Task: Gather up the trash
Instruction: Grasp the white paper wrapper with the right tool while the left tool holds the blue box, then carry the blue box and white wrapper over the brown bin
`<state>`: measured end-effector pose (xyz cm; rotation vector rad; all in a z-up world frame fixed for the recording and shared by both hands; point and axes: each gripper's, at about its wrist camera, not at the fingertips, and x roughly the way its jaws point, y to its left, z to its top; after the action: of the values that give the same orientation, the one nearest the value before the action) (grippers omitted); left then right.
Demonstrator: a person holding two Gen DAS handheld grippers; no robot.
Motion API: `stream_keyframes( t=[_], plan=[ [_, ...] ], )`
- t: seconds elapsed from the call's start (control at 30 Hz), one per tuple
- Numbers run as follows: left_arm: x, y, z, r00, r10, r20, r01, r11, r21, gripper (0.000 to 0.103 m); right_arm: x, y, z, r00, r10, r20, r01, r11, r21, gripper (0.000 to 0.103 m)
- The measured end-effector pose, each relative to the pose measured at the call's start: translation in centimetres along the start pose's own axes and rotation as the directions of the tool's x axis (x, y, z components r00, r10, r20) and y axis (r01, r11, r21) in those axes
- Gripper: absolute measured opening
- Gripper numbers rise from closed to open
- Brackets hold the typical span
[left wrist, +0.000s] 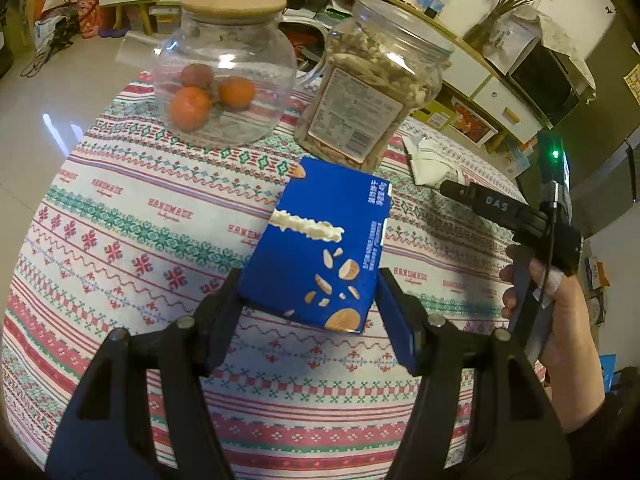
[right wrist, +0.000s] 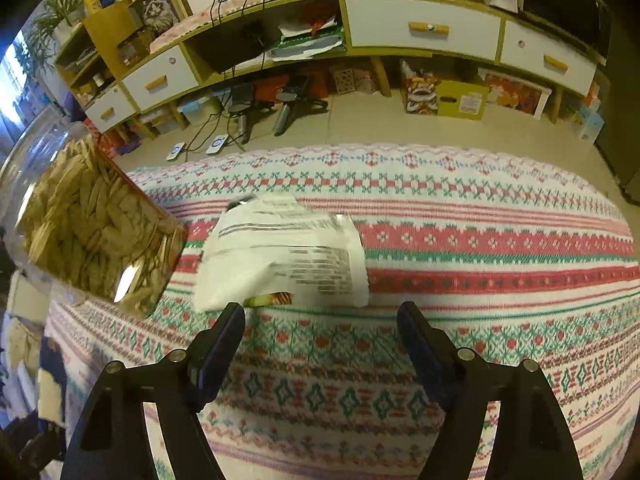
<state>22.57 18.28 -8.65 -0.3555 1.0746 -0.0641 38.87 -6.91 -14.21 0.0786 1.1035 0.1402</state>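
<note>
A blue snack box [left wrist: 320, 248] with nut pictures is held between the fingers of my left gripper [left wrist: 308, 300], a little above the patterned tablecloth [left wrist: 140, 220]. A crumpled white wrapper [right wrist: 280, 256] lies on the cloth just ahead of my right gripper [right wrist: 320, 320], which is open and empty, its fingertips short of the wrapper. The wrapper [left wrist: 430, 160] also shows in the left wrist view beside the plastic jar, with the right gripper [left wrist: 452, 190] reaching toward it.
A glass jar with a cork lid [left wrist: 226, 68] holds orange fruits at the table's far side. A clear plastic jar of dried snacks [left wrist: 372, 84] stands next to it and close left of the wrapper [right wrist: 92, 224]. A cabinet with drawers [right wrist: 420, 28] stands beyond the table.
</note>
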Motion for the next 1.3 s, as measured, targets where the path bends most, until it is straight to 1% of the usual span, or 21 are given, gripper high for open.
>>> stream_keyframes(
  t=[0.07, 0.13, 0.17, 0.23, 0.3, 0.4, 0.43, 0.5, 0.57, 0.63, 0.7, 0.73, 0.77, 0.87, 0.9, 0.93, 1.1, 1.3],
  plan=[
    [0.1, -0.1, 0.0, 1.0, -0.005, -0.002, 0.005, 1.0, -0.003, 0.066, -0.3, -0.2, 0.2, 0.999, 0.04, 0.006, -0.04, 0.999, 0.031, 0.089],
    [0.2, -0.3, 0.1, 1.0, -0.007, -0.003, 0.007, 1.0, -0.006, 0.066, -0.5, 0.2, 0.7, 0.999, 0.047, 0.016, -0.047, 0.998, 0.035, 0.094],
    [0.3, -0.3, 0.1, 1.0, -0.007, -0.003, 0.007, 1.0, -0.006, 0.066, -0.4, 0.5, 1.0, 0.999, 0.036, 0.02, -0.037, 0.999, 0.032, 0.097],
    [0.3, -0.3, 0.1, 1.0, -0.006, -0.004, 0.006, 1.0, -0.004, 0.066, 0.1, 1.1, 1.8, 1.0, 0.006, 0.028, -0.007, 1.0, 0.026, 0.097],
    [0.4, -0.3, 0.1, 1.0, -0.003, -0.007, 0.003, 1.0, -0.002, 0.066, 0.9, 1.7, 2.5, 1.0, -0.007, 0.028, 0.007, 1.0, 0.028, 0.097],
    [0.7, -0.2, 0.2, 1.0, 0.005, -0.007, -0.005, 1.0, -0.006, 0.066, 2.6, 2.2, 3.0, 0.999, -0.035, 0.004, 0.034, 0.999, 0.022, 0.096],
    [0.7, -0.2, 0.2, 1.0, 0.006, -0.006, -0.006, 1.0, -0.011, 0.066, 3.1, 2.2, 3.0, 0.999, -0.045, -0.003, 0.045, 0.999, 0.018, 0.092],
    [0.8, 0.0, 0.3, 1.0, 0.01, -0.004, -0.01, 1.0, -0.015, 0.066, 3.3, 2.7, 2.9, 0.997, -0.076, 0.027, 0.076, 0.997, -0.015, 0.089],
    [0.9, 0.1, 0.4, 1.0, 0.014, -0.003, -0.014, 1.0, -0.01, 0.066, 3.3, 3.0, 2.8, 0.996, -0.089, 0.033, 0.09, 0.995, -0.034, 0.085],
    [0.8, 0.3, 0.4, 1.0, 0.021, -0.001, -0.021, 1.0, -0.009, 0.066, 3.2, 3.0, 2.7, 0.996, -0.088, 0.03, 0.09, 0.995, -0.05, 0.081],
    [0.8, 0.5, 0.5, 1.0, 0.019, -0.003, -0.019, 1.0, -0.021, 0.066, 2.9, 2.9, 2.5, 0.996, -0.083, 0.034, 0.085, 0.995, -0.058, 0.074],
    [0.7, 0.6, 0.4, 1.0, 0.016, -0.004, -0.017, 1.0, -0.026, 0.066, 2.6, 2.7, 2.4, 0.996, -0.079, 0.039, 0.081, 0.995, -0.056, 0.068],
    [0.7, 0.6, 0.4, 1.0, 0.013, -0.004, -0.014, 0.999, -0.029, 0.066, 2.3, 2.3, 2.3, 0.995, -0.086, 0.041, 0.088, 0.995, -0.053, 0.046],
    [0.3, 0.1, 0.2, 1.0, 0.004, -0.001, -0.004, 1.0, -0.022, 0.066, 1.6, 1.4, 2.1, 0.998, -0.054, 0.034, 0.056, 0.998, -0.043, 0.042],
    [0.2, -0.1, 0.1, 1.0, 0.003, 0.0, -0.003, 1.0, -0.018, 0.066, 1.3, 1.3, 1.9, 0.998, -0.055, 0.033, 0.056, 0.997, -0.051, 0.041],
    [0.1, -0.3, 0.0, 1.0, 0.001, 0.001, -0.001, 1.0, -0.011, 0.066, 0.9, 1.2, 1.6, 0.999, -0.041, 0.036, 0.043, 0.998, -0.054, 0.039],
    [-0.3, -1.5, -0.6, 1.0, -0.005, 0.0, 0.005, 1.0, 0.01, 0.066, -1.5, 1.1, 0.0, 0.999, 0.01, 0.038, -0.007, 0.998, -0.066, 0.034],
    [-1.2, -3.0, -1.5, 1.0, 0.001, 0.016, -0.002, 0.999, 0.043, 0.066, -5.6, 0.5, -2.4, 0.998, 0.011, 0.054, -0.005, 0.994, -0.111, 0.033]
  ],
)
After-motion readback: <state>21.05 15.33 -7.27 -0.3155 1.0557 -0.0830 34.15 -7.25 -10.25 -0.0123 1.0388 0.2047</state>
